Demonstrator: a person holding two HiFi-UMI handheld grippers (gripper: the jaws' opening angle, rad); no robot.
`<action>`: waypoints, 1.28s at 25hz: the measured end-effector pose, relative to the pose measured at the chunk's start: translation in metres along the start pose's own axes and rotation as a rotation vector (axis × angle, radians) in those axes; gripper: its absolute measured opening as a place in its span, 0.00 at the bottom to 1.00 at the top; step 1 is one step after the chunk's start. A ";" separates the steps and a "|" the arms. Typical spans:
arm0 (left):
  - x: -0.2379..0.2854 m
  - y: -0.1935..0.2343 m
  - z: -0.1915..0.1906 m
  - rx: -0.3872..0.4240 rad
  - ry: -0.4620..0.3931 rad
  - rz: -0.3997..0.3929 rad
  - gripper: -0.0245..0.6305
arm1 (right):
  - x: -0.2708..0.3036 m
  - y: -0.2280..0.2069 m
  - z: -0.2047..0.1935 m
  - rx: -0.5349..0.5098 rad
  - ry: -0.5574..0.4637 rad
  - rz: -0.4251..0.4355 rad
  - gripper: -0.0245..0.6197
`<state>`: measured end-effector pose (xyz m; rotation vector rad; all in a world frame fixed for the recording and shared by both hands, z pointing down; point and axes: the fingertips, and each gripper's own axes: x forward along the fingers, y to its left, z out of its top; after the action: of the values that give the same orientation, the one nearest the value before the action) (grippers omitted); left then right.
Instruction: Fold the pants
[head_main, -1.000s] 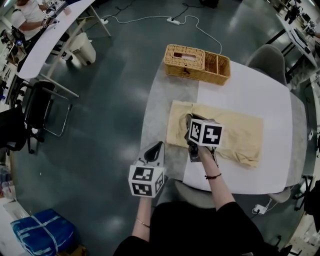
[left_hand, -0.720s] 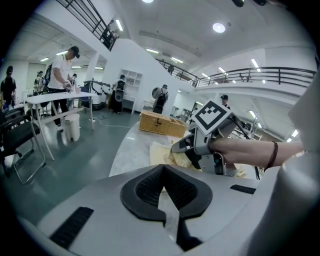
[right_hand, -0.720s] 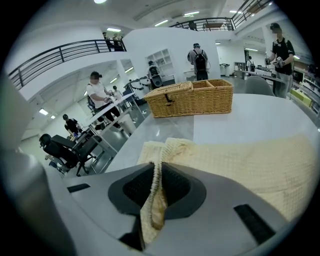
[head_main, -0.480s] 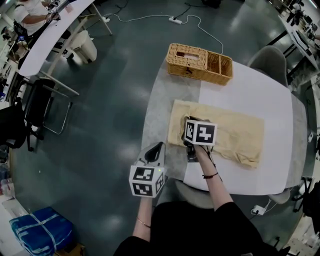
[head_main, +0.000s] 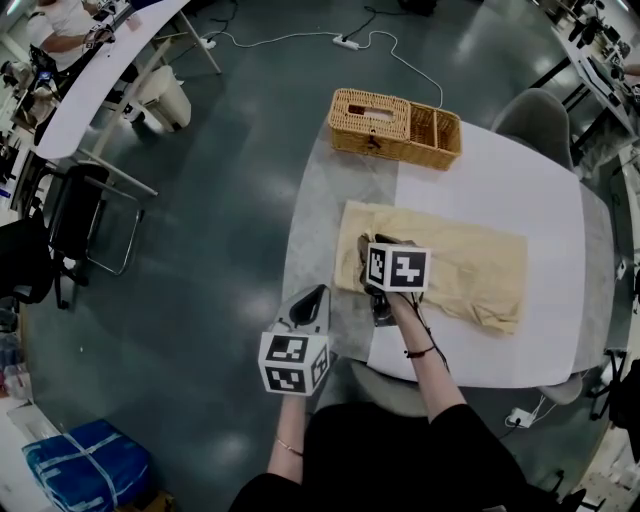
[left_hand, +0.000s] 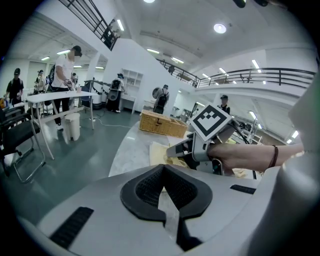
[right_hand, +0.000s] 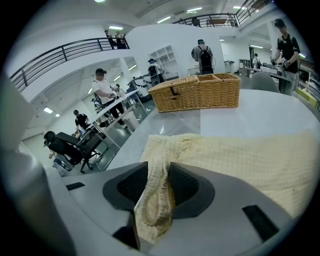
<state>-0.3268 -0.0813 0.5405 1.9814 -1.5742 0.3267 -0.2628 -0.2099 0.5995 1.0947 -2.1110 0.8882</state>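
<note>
Letting go of the pants (head_main: 470, 265)
My right gripper (right_hand: 159, 172) has just been opening, cloth loose between its jaws; left gripper (left_hand: 162, 172) closed, empty.

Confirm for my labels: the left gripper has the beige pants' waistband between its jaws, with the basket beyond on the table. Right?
Wrong gripper: the right gripper view shows the waistband between the right gripper's jaws, which have just been opening. The left gripper's shut jaws hold nothing.

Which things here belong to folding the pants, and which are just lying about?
Part of the job: pale yellow knit pants; right gripper, jaws just been opening, waistband between them; left gripper, shut, empty; white-and-grey table.
Just lying about: woven wicker basket; grey chair.
</note>
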 end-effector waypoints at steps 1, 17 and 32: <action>0.000 0.000 0.001 0.001 -0.001 0.000 0.05 | 0.000 0.001 0.000 -0.002 -0.005 -0.001 0.23; 0.005 -0.026 0.008 0.042 0.002 -0.027 0.05 | -0.041 0.002 0.018 0.017 -0.191 0.172 0.35; 0.019 -0.100 0.021 0.114 -0.004 -0.072 0.05 | -0.120 -0.056 0.008 -0.012 -0.265 0.234 0.08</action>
<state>-0.2299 -0.0956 0.5047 2.1207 -1.5128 0.3914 -0.1582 -0.1860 0.5213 1.0195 -2.5000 0.8739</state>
